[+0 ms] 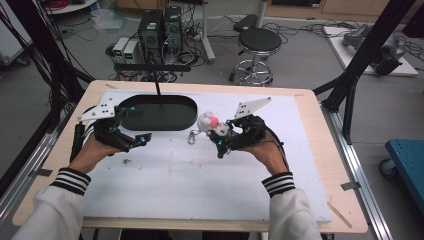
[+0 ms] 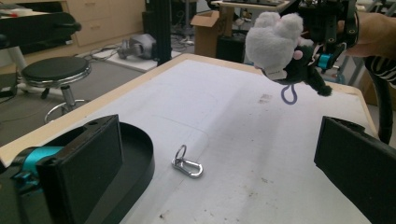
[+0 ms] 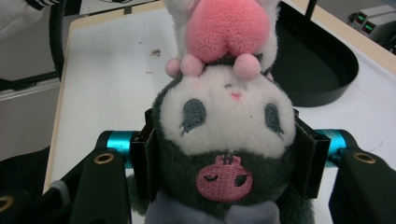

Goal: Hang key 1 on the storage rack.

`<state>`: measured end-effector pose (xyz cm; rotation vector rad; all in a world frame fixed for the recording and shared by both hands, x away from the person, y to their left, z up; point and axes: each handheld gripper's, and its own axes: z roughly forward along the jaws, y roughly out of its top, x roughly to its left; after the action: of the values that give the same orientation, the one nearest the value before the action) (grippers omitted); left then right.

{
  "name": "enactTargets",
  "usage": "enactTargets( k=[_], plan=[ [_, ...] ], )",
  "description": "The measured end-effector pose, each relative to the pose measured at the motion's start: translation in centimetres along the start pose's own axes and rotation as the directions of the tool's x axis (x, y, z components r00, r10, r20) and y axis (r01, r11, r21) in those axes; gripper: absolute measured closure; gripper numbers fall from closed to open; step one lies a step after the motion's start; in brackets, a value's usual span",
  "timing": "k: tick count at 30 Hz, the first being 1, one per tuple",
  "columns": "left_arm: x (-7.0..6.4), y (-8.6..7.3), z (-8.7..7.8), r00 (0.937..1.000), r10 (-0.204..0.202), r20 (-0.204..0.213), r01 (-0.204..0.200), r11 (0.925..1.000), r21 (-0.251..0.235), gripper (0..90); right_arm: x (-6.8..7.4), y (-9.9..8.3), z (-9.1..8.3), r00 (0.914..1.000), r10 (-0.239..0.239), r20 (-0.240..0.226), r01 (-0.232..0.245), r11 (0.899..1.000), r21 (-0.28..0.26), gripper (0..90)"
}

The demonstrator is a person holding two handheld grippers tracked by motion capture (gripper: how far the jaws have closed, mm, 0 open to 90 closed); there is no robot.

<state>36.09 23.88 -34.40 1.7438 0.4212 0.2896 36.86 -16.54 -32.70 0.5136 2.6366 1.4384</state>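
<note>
Holding the plush toy [image 1: 212, 125] in my right gripper [image 1: 223, 134], jaws clamped on both sides of its head, lifted off the white board [image 1: 200, 175] just right of the black tray [image 1: 159, 112]. Left gripper [image 1: 135, 138] sits low at the tray's near-left edge, jaws apart, nothing between them. Both forearms come in from the near side, striped cuffs, hands wrapped round the grips. Metal clip [image 1: 192, 136] lies on the board between the grippers, near the tray. Board rests on a wooden table [image 1: 325, 150]; stool [image 1: 257, 42] and computer boxes [image 1: 160, 27] on the floor at the far side. Right gripper view gives me the toy's face up close, pink bow on top. Left gripper view shows the clip [image 2: 187, 164] clearly, toy [image 2: 282, 44] hanging above the board.
</note>
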Motion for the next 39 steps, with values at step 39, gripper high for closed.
enactTargets(
  k=[39],
  plan=[
    [-2.2,4.7,7.6,0.9548,0.084,0.285,-0.111,0.9905,0.081,1.8,1.0,3.5,3.5,0.9711,-0.168,-0.169,0.164,0.986,-0.04,39.7]
  ],
)
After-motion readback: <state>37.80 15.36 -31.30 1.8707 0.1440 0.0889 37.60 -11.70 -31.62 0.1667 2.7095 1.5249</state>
